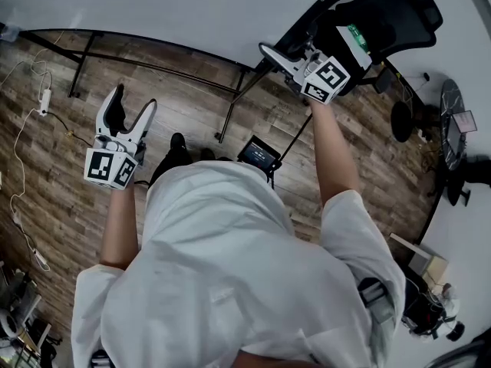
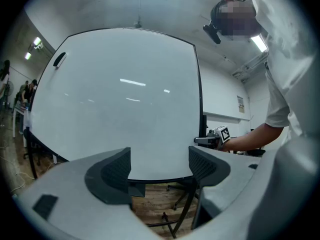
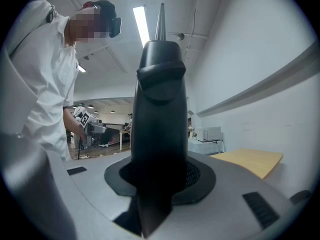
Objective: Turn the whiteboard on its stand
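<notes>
The whiteboard (image 1: 153,14) stands on the far side of the scene, ahead of the person, over a wood-plank floor (image 1: 61,167). In the head view it shows steeply from above, as a pale sheet with a dark frame. The black legs of its stand (image 1: 234,106) splay out below its near edge.

The right hand-held gripper (image 1: 280,58) is raised at the board's right edge. Only the right gripper view shows its grip closely. There the right hand-held gripper (image 3: 160,176) has its jaws closed on the dark frame of the whiteboard (image 3: 159,109). The frame is seen edge-on and rises straight up from between the pads. A pale wooden worktop (image 3: 250,159) lies off to the right in that view.

The left hand-held gripper (image 1: 132,102) is held lower and to the left, apart from the board. Its own view shows the left hand-held gripper (image 2: 159,166) with jaws wide and nothing between them. The face of the whiteboard (image 2: 125,99) fills the space beyond. That view alone shows a small dark item (image 2: 59,59) clinging near the board's upper left corner. It also shows the right hand-held gripper (image 2: 212,138) on the right frame and the stand (image 2: 182,209) below. A black office chair (image 1: 391,14) sits at the far right, seen only from the head.
</notes>
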